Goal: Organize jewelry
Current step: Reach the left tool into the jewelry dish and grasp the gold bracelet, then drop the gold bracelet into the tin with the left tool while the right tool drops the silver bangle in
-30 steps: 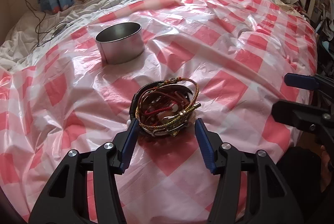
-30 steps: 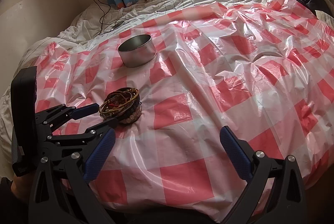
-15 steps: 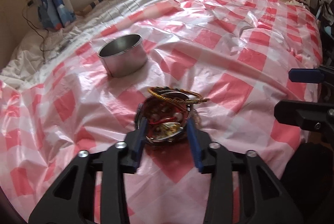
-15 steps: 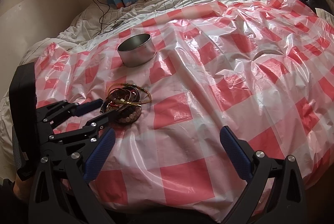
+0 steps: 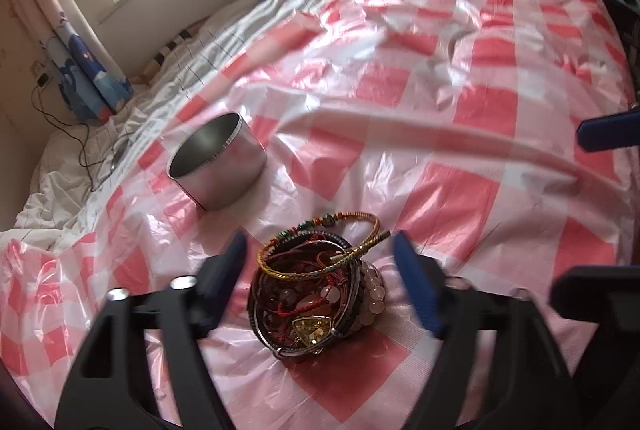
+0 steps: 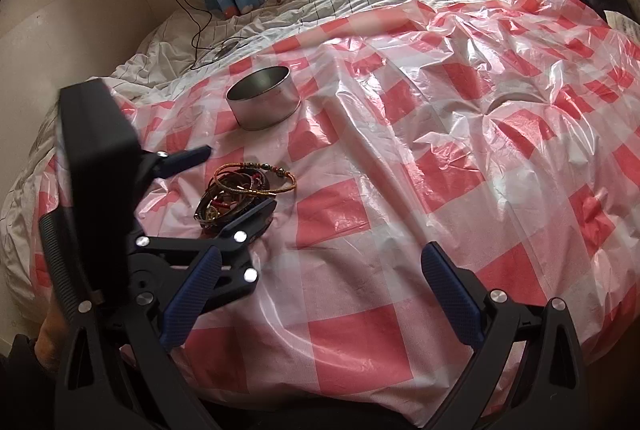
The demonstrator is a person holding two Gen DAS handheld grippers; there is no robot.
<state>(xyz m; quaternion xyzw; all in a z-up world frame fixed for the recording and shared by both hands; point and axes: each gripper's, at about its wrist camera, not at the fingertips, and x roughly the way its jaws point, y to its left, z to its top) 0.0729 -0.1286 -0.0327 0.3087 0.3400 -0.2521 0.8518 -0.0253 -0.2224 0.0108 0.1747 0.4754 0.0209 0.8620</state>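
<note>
The left claw (image 5: 320, 270), low in its frame, stands open around the bangles (image 5: 316, 290), its jaws just widened and clear of them. The right claw (image 6: 320, 294) gapes empty at bottom centre; the tin (image 6: 263, 97) sits upper left.

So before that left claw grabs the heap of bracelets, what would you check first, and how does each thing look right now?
1. Left claw straddles the bracelet pile: ok; its jaws have just been opening.
2. Pads clear of the bracelets: ok in the left wrist view.
3. Metal tin upright, mouth open: ok.
4. Tin has room inside: ok, it looks empty.
5. Gold bangle sits loose on top and may slip off: not ok.
6. Right claw open and out of the way: ok.
</note>
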